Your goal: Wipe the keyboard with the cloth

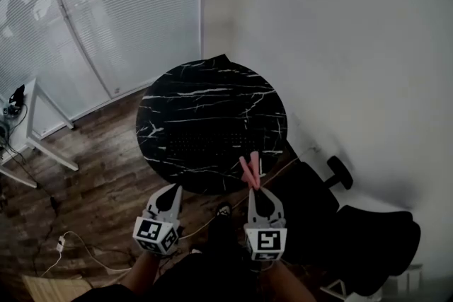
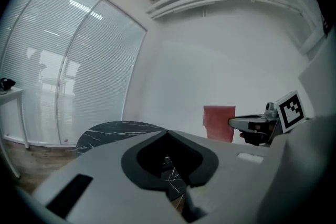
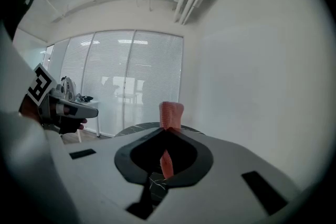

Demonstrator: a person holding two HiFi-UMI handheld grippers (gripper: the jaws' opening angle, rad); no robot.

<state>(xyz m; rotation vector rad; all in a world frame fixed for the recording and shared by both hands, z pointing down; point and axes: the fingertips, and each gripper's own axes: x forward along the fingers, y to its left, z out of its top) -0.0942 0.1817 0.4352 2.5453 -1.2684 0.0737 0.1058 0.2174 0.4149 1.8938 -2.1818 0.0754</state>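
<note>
A black keyboard lies on the near half of a round black marble table, hard to make out against the dark top. My right gripper hovers at the table's near right edge, shut on a pink cloth that stands up from its tips. In the right gripper view the cloth sticks out above the closed jaws. My left gripper hangs off the table's near left edge, shut and holding nothing. The left gripper view shows its jaws together, with the cloth off to the right.
A black office chair stands right of the table, close to the white wall. A white desk is at the far left by the blinds. Cables trail over the wooden floor near my feet.
</note>
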